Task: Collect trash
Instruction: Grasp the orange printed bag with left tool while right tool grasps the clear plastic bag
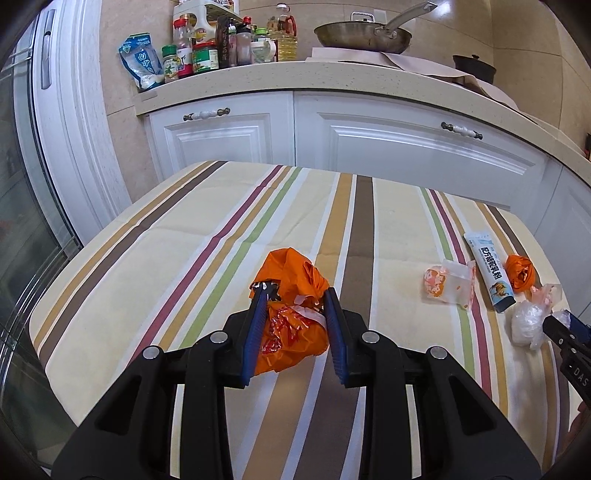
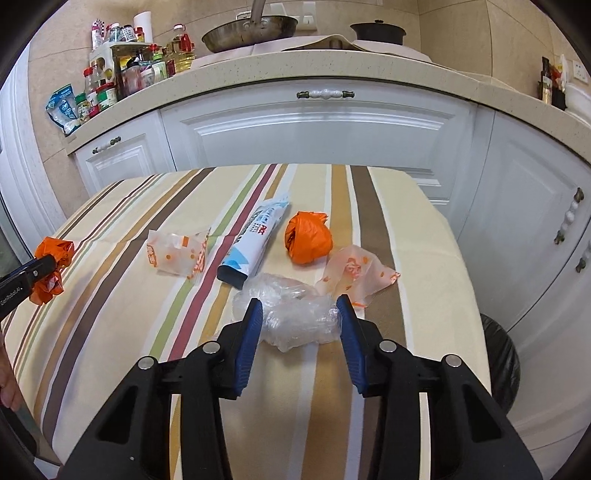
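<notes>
My left gripper point(image 1: 295, 293) is closed on a crumpled orange plastic bag point(image 1: 291, 332), which fills the gap between its blue pads above the striped tablecloth point(image 1: 184, 240); it also shows in the right wrist view point(image 2: 50, 269). My right gripper point(image 2: 300, 304) is open, its fingers on either side of a crumpled clear plastic wad point(image 2: 295, 314) lying on the cloth. Beyond it lie a white and blue tube point(image 2: 251, 243), an orange bag ball point(image 2: 308, 238), and two clear wrappers with orange print point(image 2: 177, 251) point(image 2: 356, 275).
White cabinets point(image 2: 314, 125) and a counter with spice jars point(image 1: 199, 51), a pan point(image 1: 364, 35) and a dark pot point(image 2: 376, 31) stand behind the table. A black-lined bin point(image 2: 498, 362) sits off the table's right edge.
</notes>
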{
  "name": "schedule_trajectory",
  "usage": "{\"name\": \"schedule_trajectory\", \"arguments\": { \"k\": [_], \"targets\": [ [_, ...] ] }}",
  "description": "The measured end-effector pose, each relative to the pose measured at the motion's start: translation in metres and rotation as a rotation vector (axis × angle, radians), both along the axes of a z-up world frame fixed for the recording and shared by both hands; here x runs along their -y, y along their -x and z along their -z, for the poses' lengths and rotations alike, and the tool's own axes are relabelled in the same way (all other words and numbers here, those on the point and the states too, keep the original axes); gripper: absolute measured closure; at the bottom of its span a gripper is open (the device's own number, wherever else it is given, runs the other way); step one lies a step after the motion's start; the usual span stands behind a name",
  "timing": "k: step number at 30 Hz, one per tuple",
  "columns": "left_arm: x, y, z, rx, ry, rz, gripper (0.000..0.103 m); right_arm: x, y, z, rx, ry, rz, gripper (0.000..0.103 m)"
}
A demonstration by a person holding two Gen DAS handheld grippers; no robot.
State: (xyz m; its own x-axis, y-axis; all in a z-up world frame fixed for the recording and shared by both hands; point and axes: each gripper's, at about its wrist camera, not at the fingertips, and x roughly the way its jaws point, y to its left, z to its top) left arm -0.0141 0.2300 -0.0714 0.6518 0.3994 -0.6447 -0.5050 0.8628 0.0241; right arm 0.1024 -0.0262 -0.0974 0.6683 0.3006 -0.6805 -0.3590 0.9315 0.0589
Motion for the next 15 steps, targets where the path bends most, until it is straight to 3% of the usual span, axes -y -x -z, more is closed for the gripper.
{"name": "schedule_trajectory", "arguments": {
  "k": [5, 15],
  "targets": [
    [0.002, 0.000, -0.001, 0.002, 0.000, 0.003, 0.072, -0.004, 0.006, -0.003, 0.022, 0.013, -0.025, 0.076],
    [0.028, 0.003, -0.027, 0.073, -0.016, 0.056, 0.072, 0.011, 0.026, -0.042, 0.166, 0.005, -0.022, 0.079]
  ]
}}
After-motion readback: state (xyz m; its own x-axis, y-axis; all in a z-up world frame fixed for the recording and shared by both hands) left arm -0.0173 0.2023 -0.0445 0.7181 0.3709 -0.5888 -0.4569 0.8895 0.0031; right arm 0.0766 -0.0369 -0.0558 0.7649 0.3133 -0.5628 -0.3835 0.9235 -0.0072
